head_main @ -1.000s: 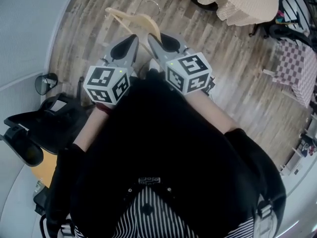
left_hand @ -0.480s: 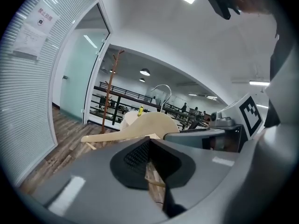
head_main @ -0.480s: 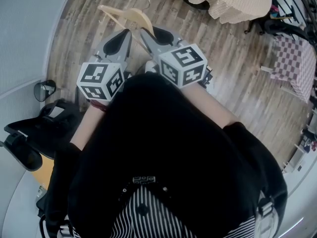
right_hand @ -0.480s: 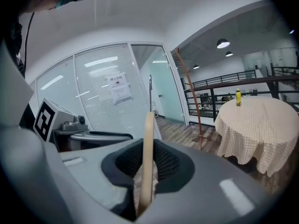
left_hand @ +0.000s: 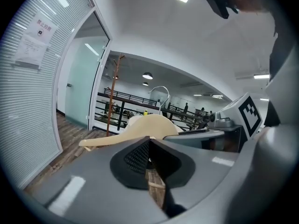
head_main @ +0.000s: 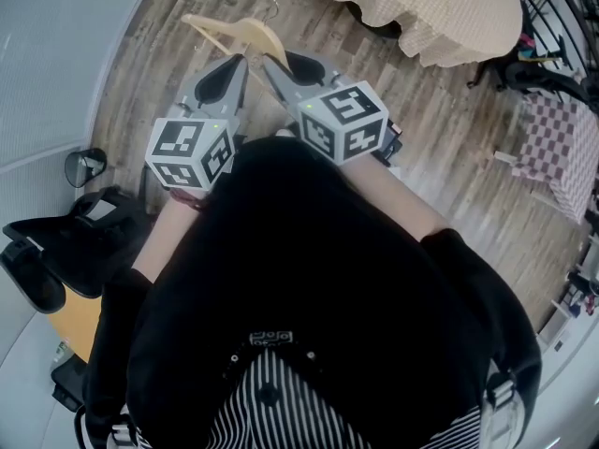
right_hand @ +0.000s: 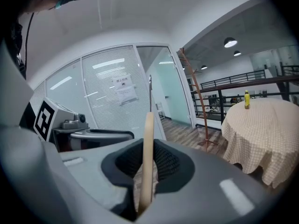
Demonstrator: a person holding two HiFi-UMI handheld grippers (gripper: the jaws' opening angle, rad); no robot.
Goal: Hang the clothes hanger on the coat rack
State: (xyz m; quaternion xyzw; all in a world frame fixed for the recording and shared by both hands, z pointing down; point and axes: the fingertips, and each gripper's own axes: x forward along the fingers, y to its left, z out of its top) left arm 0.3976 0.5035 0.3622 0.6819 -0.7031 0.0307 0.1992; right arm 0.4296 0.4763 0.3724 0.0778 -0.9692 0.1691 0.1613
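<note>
Right gripper (right_hand: 147, 146) is clamping the hanger (head_main: 245, 32) by one arm, holding it out front above the floor. Left gripper (left_hand: 149, 140) is sitting pinched together, empty. The hanger is judged light, stiff, smooth wood, best gripped near the shoulder.

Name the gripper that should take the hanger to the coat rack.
Right. The right gripper has its jaws clamped on the hanger, and the coat rack stands ahead in its view. The left gripper has its jaws together, showing no clear hold on the hanger.
</note>
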